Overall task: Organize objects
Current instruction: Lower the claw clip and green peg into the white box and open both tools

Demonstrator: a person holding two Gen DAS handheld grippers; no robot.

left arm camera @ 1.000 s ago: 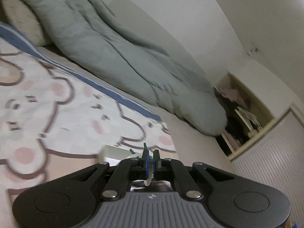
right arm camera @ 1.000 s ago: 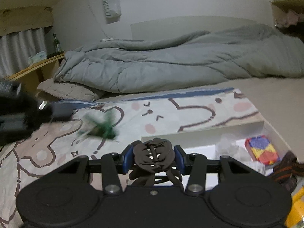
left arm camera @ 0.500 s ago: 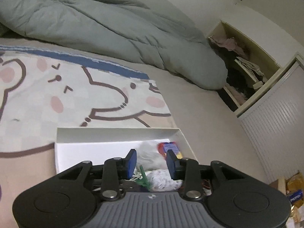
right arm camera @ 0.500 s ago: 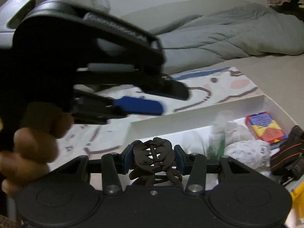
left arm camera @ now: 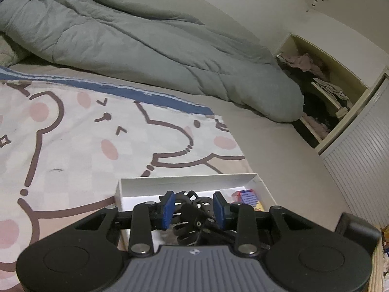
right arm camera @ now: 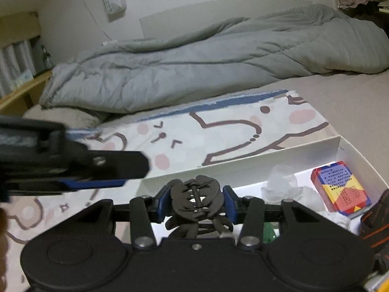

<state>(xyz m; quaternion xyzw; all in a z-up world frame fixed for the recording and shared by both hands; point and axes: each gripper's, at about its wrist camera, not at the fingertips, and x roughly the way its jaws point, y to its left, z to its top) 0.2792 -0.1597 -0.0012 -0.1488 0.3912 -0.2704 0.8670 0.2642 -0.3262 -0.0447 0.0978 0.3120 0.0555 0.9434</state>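
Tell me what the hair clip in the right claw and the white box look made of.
Hair clip: likely matte dark-brown plastic; rigid interlocking teeth, no shine. White box: looks like thin cardboard or paperboard; flat, straight folded walls with a plain matte white face, though thin plastic can't be ruled out.

Dim, flat indoor light, heavy fisheye bending and dark corners in both views, left gripper smeared by motion blur at left of right wrist view, white box floor glared brightly.
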